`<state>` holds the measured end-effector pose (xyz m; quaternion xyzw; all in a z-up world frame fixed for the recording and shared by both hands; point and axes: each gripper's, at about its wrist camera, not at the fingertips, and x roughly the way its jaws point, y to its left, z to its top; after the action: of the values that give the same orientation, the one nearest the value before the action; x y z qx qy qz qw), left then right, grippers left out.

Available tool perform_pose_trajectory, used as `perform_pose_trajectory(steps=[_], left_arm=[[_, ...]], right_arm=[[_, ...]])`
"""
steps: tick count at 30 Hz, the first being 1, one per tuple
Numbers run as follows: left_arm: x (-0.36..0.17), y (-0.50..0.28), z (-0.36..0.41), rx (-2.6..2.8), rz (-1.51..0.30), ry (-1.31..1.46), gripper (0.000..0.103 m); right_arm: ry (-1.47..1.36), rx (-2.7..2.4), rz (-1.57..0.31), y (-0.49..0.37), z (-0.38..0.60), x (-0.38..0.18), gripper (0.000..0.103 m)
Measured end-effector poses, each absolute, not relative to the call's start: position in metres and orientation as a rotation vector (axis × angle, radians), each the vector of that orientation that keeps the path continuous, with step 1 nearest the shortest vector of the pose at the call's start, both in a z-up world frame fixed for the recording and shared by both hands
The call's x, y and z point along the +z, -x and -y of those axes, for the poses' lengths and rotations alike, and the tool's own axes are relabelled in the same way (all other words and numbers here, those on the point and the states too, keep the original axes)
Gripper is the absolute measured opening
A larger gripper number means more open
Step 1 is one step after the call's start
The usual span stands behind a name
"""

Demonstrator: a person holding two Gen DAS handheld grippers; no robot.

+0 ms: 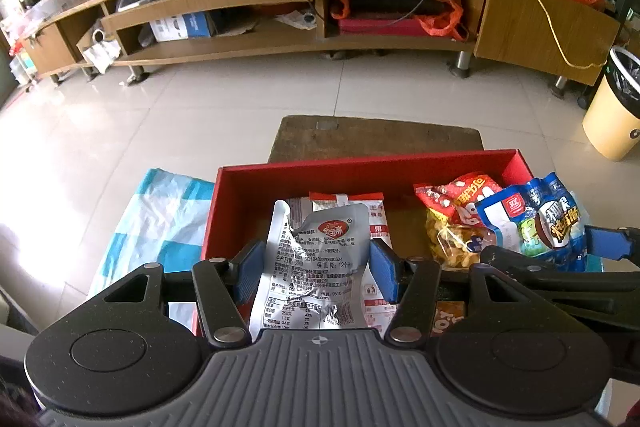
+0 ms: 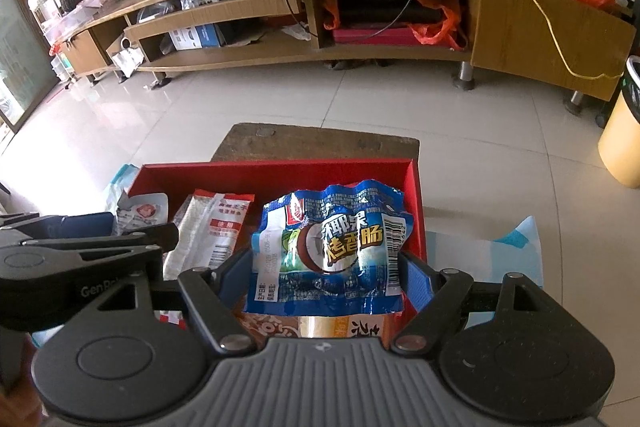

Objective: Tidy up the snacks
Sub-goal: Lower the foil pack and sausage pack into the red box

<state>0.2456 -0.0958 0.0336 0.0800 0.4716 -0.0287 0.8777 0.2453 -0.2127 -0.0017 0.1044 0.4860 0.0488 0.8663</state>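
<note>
**Two packets held over the red box**

Pale floor tiles [image 1: 240,99] spread toward a long wooden TV stand [image 1: 280,43] across the top of the frame. Only my left view shows the yellow snack bag [image 1: 452,227] at right in the red box [image 1: 360,173]; only my right view shows the barcode on the blue sausage packet [image 2: 340,251]. My left fingers [image 1: 258,273] grip the silver pouch [image 1: 316,267] at centre. My right fingers [image 2: 420,283] clamp the blue sausage packet, above the box.
</note>
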Motion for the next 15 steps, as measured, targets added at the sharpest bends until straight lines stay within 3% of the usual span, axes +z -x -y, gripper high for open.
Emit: perform_pose_trajectory(steps=[15], left_arm=[[0.019, -0.25, 0.097, -0.053, -1.013, -0.176, 0.063]], right_arm=[[-0.198, 0.092, -1.051, -0.252, 0.209, -0.013, 0.075]])
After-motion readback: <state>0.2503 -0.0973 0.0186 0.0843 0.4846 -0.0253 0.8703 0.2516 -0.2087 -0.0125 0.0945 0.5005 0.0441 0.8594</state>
